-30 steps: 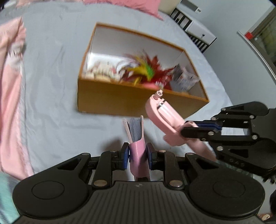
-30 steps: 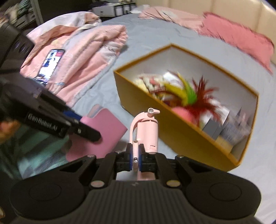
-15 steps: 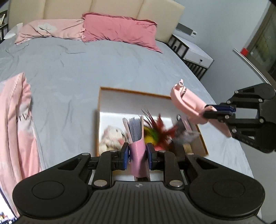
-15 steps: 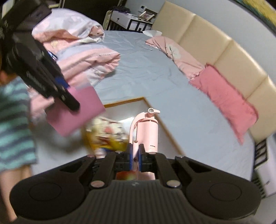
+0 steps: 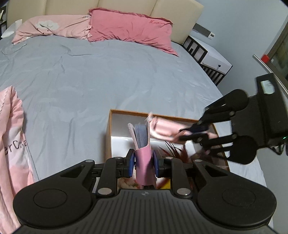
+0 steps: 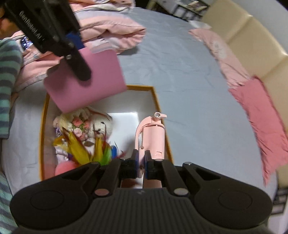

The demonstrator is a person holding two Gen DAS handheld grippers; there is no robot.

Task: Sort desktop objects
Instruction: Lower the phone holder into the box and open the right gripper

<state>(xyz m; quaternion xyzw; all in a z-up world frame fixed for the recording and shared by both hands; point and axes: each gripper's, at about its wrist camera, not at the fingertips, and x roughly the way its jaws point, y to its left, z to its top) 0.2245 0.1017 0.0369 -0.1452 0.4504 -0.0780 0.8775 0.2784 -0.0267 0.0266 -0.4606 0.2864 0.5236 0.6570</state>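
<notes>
Bedspread first, a wide grey-blue sheet (image 5: 100, 75) running up to two pink pillows (image 5: 126, 28) against the cream padded headboard (image 5: 108, 7), with a pale pink quilt (image 5: 10, 144) bunched along its left edge. On the sheet sits the open cardboard box with mustard-orange walls and a white inside (image 6: 43, 129), and both tools hang over it. Inside lie a cream plush bunny with a flowered front (image 6: 84, 124), a bunch of yellow, green and red feathers (image 6: 84, 149) and a round pink ball (image 6: 64, 167) by the near wall. Above the box's left end, the left gripper (image 5: 144, 162) is clamped on a pink card-covered pack of grey-blue sheets (image 5: 143, 144), blue pads pressed to both sides, pack upright and fanned at the top. Over the right end, the right gripper (image 6: 141, 160) has its jaws pinched nearly together on the thin handle of a pale pink plastic clip-like tool with a small nozzle at its tip (image 6: 153, 133), clear of the box floor. A striped teal sleeve (image 6: 7, 86) shows at the far left of the right wrist view.
</notes>
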